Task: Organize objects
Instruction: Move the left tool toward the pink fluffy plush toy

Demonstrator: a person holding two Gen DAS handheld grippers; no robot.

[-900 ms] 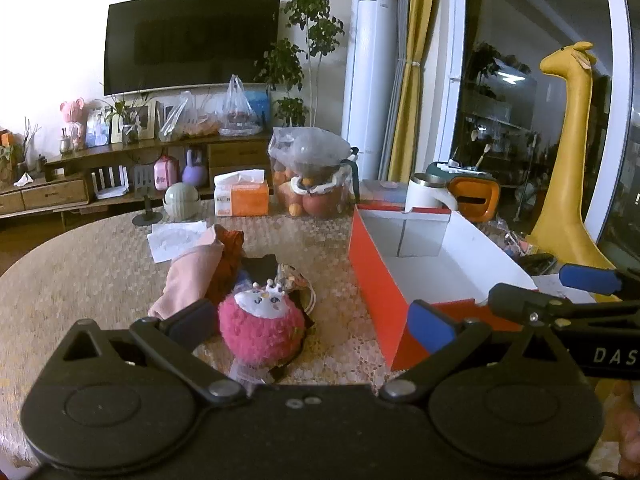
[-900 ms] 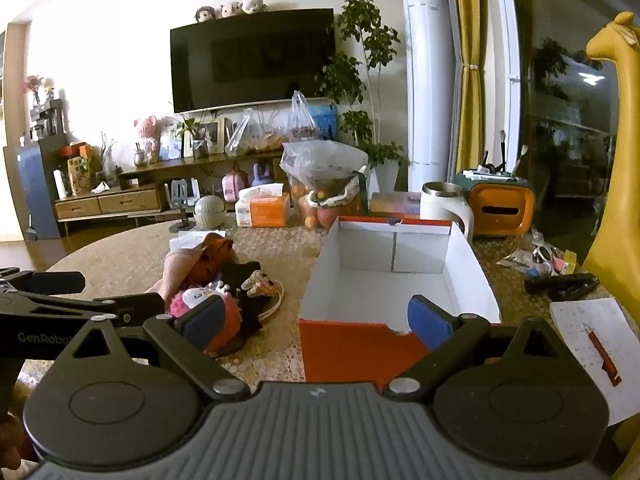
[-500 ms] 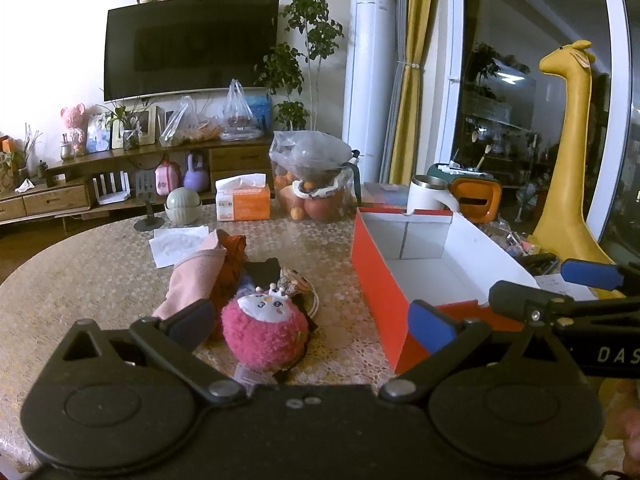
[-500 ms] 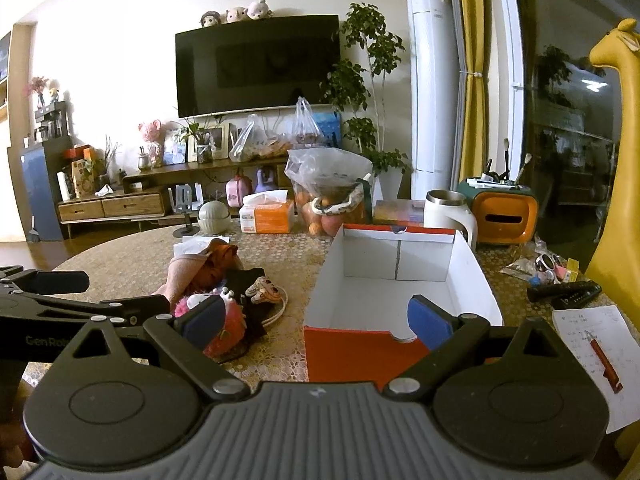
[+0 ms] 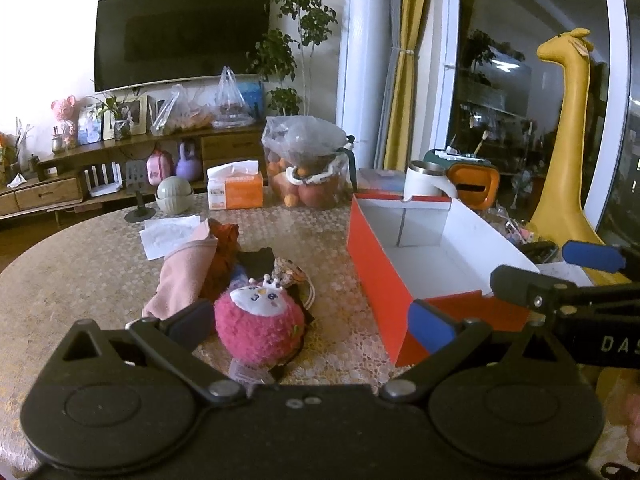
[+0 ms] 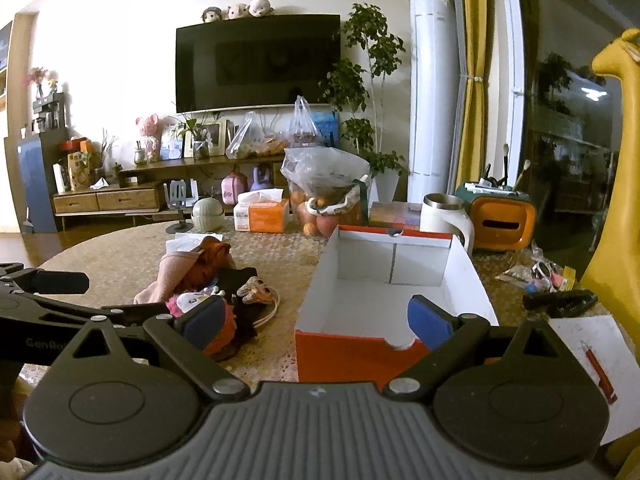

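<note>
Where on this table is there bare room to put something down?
Bare tablecloth lies between the pile with the pink fluffy plush and the red cardboard box, also left of the pink rolled cloth. The box's white inside is empty. The back edge is crowded.

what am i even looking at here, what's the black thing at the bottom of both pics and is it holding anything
Each picture comes from a fisheye camera fixed on a hand-held gripper, looking forward along its two blue-padded fingers. The black shape at the bottom is the gripper's own body. One view is from the left gripper, the other from the right gripper; each also shows in the other's picture. Both are open and hold nothing. On the round table lie a pink plush toy, a rolled pink cloth and other small things in a pile, beside an open red and white box that looks empty. Behind stand a tissue box and a bag of fruit.
</note>
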